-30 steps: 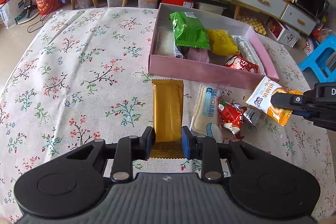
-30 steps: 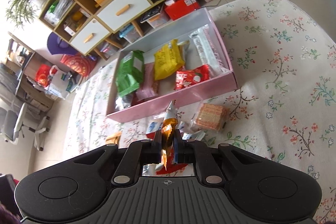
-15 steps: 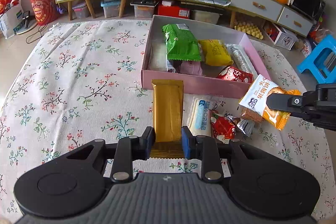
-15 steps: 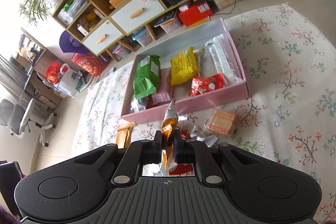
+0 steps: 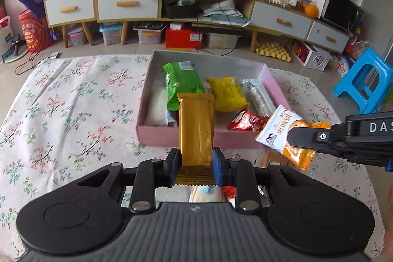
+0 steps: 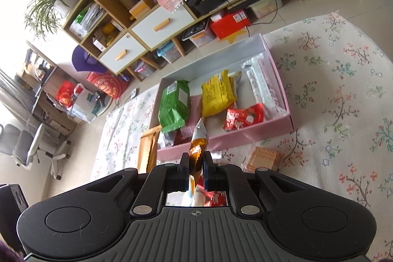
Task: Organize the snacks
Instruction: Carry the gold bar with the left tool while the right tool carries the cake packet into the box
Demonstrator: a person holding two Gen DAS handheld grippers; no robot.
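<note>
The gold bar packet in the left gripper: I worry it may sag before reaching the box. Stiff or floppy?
Probably fairly stiff: the gold bar packet, pinched near one end by the left gripper, juts out straight towards the pink box without drooping. Its glossy wrapper may be slippery. It looks light.

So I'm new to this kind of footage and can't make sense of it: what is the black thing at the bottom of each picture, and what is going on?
No robot here: a person holds a two-finger gripper in each hand, each carrying a fisheye camera that looks along its fingers. The black shape is the gripper's own body. In the left camera's picture, the left gripper clamps a gold wrapper. The right gripper pinches an orange-and-white snack packet. Ahead, on a floral tablecloth, stands a pink box already holding green, yellow and red packets. A biscuit pack lies outside it.
</note>
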